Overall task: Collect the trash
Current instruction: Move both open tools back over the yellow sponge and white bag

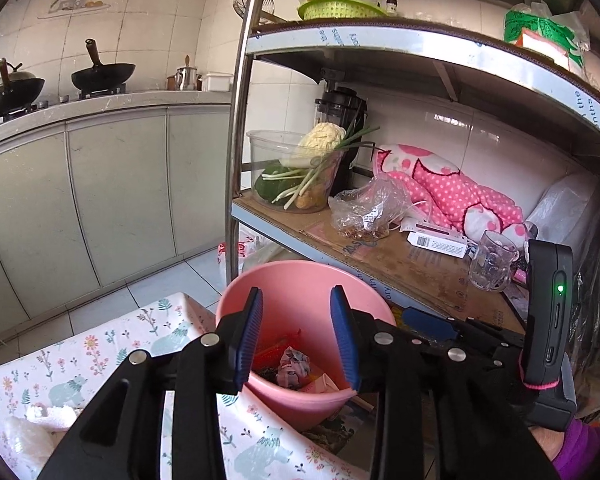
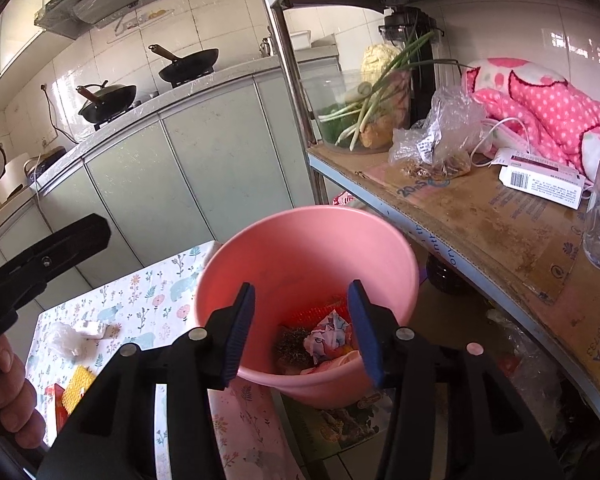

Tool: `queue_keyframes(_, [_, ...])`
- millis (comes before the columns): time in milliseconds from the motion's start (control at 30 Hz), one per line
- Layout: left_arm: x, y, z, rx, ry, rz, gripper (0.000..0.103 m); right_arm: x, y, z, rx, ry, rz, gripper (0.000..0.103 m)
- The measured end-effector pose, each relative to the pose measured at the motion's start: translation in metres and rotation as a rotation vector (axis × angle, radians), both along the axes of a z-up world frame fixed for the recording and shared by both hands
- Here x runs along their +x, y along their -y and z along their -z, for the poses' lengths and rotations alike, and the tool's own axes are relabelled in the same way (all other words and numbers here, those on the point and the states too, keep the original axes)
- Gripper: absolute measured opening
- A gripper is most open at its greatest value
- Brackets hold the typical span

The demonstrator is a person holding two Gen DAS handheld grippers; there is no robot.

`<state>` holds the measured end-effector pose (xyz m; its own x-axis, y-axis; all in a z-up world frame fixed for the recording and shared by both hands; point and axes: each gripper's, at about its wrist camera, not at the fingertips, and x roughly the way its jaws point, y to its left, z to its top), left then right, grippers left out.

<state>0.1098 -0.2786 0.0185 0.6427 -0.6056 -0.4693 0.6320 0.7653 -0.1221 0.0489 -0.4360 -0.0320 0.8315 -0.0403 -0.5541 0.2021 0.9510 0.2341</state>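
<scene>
Left claw (image 1: 296, 336): jaws apart, empty, over pink bucket (image 1: 300, 280) | right claw (image 2: 302, 330): jaws apart, empty, over same bucket | bucket beside floral-cloth desk (image 2: 140, 300), holds crumpled paper wad (image 2: 328, 334), steel scourer (image 2: 292, 346) | desk: crumpled plastic (image 2: 66, 338), yellow sponge (image 2: 78, 388)

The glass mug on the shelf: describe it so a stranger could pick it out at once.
Start at the metal rack beside the kitchen cabinets and find its cardboard-lined shelf just above the pink bucket. The glass mug stands upright near the shelf's front edge, beside a white barcoded box. It is the only clear, handled, patterned glass there.
</scene>
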Motion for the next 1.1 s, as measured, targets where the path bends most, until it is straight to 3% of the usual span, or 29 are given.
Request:
queue_keyframes(367, [-0.041,-0.071,-0.034,-0.034,0.069,-0.096,0.037,-0.031,-0.029,-0.027,-0.021,0.061,-0.039,0.049])
queue_keyframes(667, [-0.079,-0.162,-0.053,-0.033,0.123,-0.255,0.042,-0.042,-0.065,-0.039,-0.036,0.079,-0.111,0.049])
queue_keyframes(867, [-0.099,-0.221,-0.047,-0.029,0.118,-0.360,0.044,-0.041,-0.094,-0.037,-0.023,0.065,-0.180,0.049])
queue_keyframes(1100, [-0.116,-0.264,-0.021,-0.036,0.043,-0.444,0.045,-0.035,-0.135,-0.026,-0.048,0.025,-0.278,0.049])
